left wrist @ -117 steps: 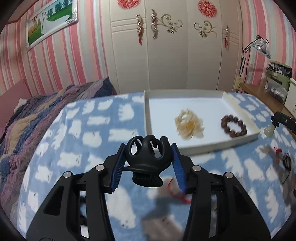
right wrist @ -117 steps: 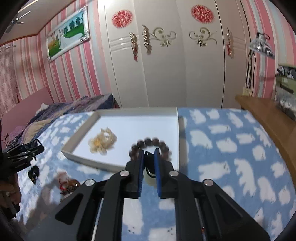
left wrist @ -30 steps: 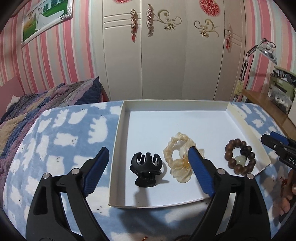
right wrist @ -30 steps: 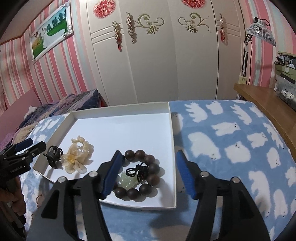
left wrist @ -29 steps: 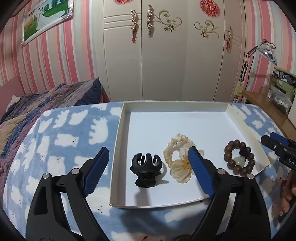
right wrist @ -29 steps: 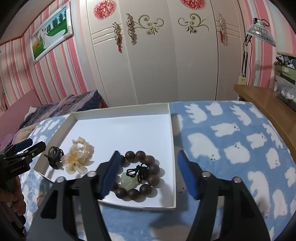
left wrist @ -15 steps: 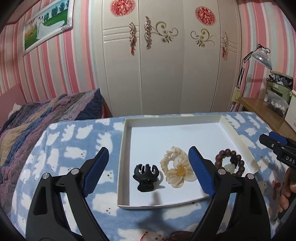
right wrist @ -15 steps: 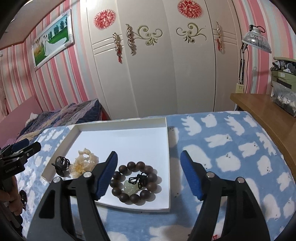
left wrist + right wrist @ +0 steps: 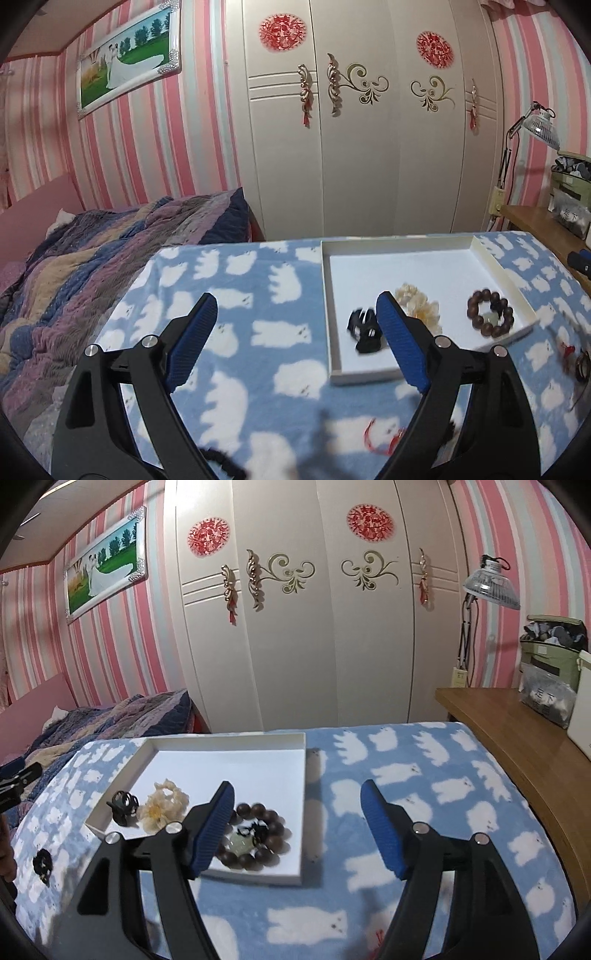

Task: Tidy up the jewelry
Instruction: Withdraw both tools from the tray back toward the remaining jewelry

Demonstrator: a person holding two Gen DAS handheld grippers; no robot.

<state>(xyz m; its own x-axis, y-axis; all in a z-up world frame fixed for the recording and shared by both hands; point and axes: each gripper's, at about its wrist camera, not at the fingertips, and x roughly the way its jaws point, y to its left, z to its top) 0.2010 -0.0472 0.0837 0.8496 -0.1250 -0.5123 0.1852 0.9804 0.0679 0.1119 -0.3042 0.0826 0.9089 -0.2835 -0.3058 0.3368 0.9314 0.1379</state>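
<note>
Both grippers, left (image 9: 295,339) and right (image 9: 297,829), hung with jaws apart and empty. Clip (image 9: 364,330), flower (image 9: 419,308) and beads (image 9: 490,313) lay grouped in the tray (image 9: 327,295); loose pieces remained on the tabletop (image 9: 258,332).

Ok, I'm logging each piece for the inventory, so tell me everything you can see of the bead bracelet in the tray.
The bead bracelet is a ring of round, dark brown beads that look like polished wood. A pale green pendant and a knotted black cord lie inside the ring. It lies flat on the floor of the white tray, near the front right corner, apart from the cream flower scrunchie. Neither gripper touches it.
</note>
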